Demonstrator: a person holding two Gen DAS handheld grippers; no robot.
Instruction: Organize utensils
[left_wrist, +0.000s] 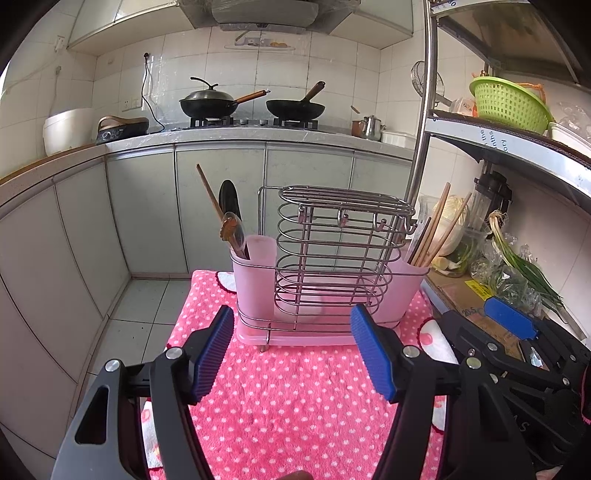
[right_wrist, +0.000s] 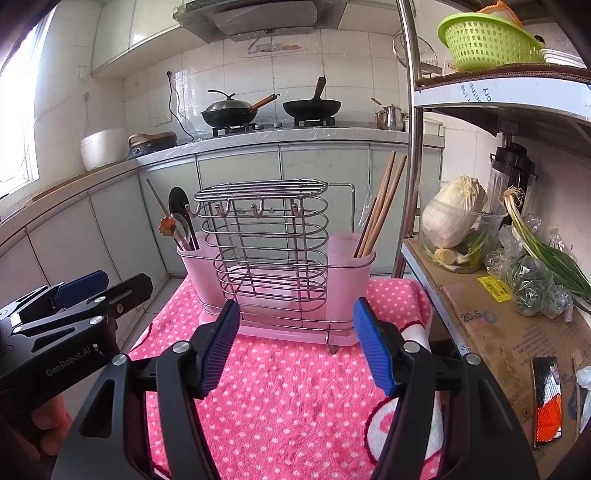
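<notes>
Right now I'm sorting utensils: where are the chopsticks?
In both views, the chopsticks stand in the holder's right pink cup, beside the wire rack.

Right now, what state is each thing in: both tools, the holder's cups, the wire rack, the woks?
left tool: open, holding nothing
right tool: open, holding nothing
left pink cup: holds spoons, upright
right pink cup: holds chopsticks, leaning
wire rack: upright, nothing inside
lidded wok: covered, on stove
second wok: uncovered, on stove
</notes>
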